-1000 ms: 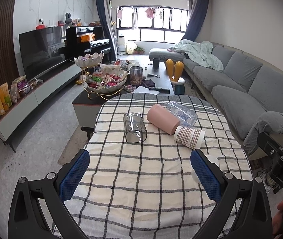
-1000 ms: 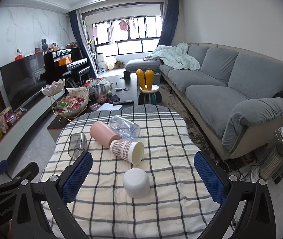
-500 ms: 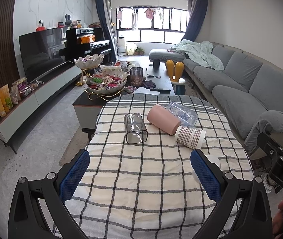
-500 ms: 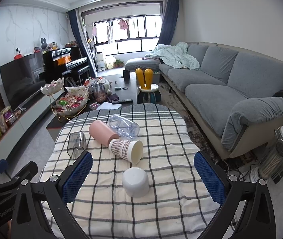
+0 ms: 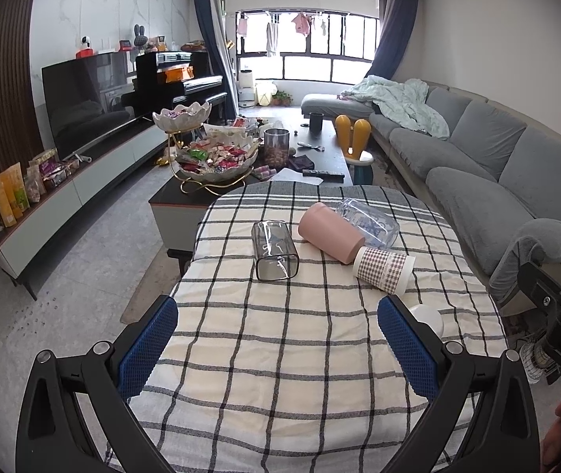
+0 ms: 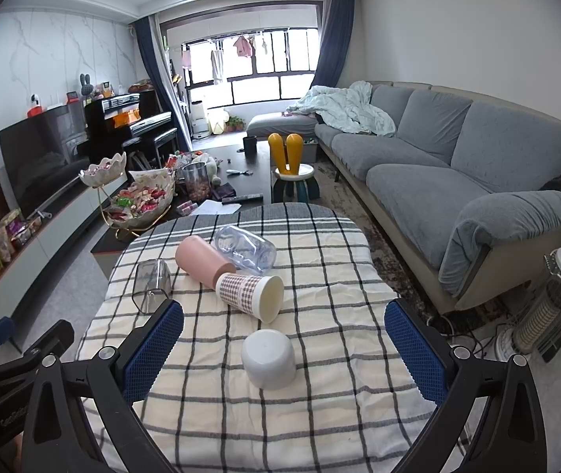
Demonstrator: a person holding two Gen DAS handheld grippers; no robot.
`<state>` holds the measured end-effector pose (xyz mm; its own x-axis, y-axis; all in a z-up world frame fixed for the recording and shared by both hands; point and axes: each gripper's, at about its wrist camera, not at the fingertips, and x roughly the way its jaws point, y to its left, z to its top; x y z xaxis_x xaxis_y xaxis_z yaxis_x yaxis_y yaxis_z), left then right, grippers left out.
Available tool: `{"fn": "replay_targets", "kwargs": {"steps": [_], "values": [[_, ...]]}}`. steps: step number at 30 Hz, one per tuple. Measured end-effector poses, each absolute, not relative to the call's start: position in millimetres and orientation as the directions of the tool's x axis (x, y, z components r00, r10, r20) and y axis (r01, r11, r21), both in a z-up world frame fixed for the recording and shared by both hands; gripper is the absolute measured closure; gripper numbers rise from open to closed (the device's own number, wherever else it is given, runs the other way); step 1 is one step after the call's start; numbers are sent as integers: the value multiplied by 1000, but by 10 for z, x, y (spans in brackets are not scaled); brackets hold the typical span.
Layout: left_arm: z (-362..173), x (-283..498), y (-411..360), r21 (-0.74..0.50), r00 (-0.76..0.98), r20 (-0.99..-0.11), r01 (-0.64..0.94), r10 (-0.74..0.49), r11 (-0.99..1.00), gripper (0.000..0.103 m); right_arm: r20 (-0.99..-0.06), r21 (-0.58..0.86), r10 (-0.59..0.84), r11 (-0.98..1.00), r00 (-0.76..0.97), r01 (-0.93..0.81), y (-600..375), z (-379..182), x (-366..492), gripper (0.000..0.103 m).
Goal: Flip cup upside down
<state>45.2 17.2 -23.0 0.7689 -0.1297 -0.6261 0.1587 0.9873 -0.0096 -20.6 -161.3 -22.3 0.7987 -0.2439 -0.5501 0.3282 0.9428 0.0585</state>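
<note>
left gripper (image 5: 276,349): fingers spread wide, holding nothing | right gripper (image 6: 284,352): fingers spread wide, holding nothing

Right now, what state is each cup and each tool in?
White cup: upside down on the tablecloth, ungripped.
Checked cup: on its side, mouth toward the camera.
Pink cup: on its side, against the checked cup.
Clear bottle: on its side.
Square glass: on its side.
Left tool: open, empty.
Right tool: open, empty.
</note>
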Motion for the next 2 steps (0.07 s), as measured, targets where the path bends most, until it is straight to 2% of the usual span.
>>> {"fn": "replay_targets", "kwargs": {"steps": [2], "values": [[-233,452,170,-11,767,-628,161,-132,987,0,-550,59,-243,943,799,328,-1614,-223,-204,1]]}}
